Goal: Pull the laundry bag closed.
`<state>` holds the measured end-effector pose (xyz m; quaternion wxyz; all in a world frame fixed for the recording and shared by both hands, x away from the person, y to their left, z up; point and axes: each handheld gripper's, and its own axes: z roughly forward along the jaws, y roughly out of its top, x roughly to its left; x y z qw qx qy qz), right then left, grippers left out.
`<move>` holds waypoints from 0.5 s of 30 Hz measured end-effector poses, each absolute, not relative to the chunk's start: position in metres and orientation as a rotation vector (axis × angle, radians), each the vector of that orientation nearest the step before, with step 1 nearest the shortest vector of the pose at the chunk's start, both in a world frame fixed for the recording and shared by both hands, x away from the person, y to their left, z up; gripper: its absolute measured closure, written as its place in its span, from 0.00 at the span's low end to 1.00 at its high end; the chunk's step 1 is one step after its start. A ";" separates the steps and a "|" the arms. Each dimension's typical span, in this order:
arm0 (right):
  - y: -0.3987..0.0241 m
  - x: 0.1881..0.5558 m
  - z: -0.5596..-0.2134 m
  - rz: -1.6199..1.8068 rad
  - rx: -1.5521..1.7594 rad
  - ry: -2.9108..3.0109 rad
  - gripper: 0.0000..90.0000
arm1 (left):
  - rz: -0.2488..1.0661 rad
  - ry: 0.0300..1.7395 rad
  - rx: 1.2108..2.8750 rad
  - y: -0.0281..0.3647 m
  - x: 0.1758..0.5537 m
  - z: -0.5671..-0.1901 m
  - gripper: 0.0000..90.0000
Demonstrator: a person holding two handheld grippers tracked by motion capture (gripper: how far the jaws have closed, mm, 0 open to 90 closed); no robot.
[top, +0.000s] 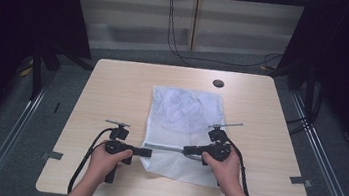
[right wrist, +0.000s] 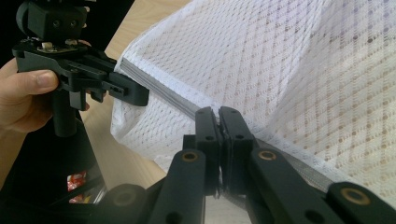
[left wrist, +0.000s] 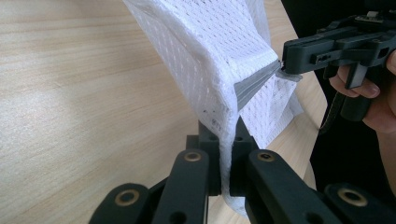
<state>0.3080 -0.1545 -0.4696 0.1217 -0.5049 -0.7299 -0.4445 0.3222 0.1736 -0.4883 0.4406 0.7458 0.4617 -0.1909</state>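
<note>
White mesh bag (top: 182,129) on counter (top: 113,90) | left gripper (top: 148,151) fingers (left wrist: 210,149) clamped on bag's edge | right gripper (top: 187,150) fingers (right wrist: 208,126) pinched on grey zipper strip (right wrist: 159,88) between both

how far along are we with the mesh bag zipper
Done: both tools have their grips. The left tool is shut on the white mesh laundry bag at its left edge, and the right tool is shut at the grey zipper line. In hand: the zipper band is held taut between them above the wooden table. Left: running the zipper; whether it is open or closed cannot be told.
</note>
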 end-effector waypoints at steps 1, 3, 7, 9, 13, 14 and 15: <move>-0.155 0.308 -0.469 -1.298 -1.474 -2.130 0.97 | -0.478 1.146 1.850 0.174 0.322 -0.488 0.98; -0.155 0.308 -0.469 -1.298 -1.473 -2.132 0.97 | -0.494 1.154 1.847 0.173 0.322 -0.488 0.98; -0.155 0.308 -0.469 -1.299 -1.472 -2.128 0.97 | -0.494 1.151 1.846 0.173 0.322 -0.488 0.98; -0.155 0.309 -0.469 -1.307 -1.471 -2.125 0.97 | -0.482 1.147 1.851 0.174 0.323 -0.488 0.98; -0.155 0.309 -0.469 -1.305 -1.467 -2.124 0.97 | -0.481 1.151 1.848 0.174 0.323 -0.488 0.98; -0.155 0.309 -0.469 -1.306 -1.466 -2.122 0.97 | -0.478 1.150 1.850 0.174 0.323 -0.488 0.98; -0.156 0.309 -0.469 -1.305 -1.466 -2.121 0.97 | -0.484 1.167 1.841 0.173 0.322 -0.487 0.98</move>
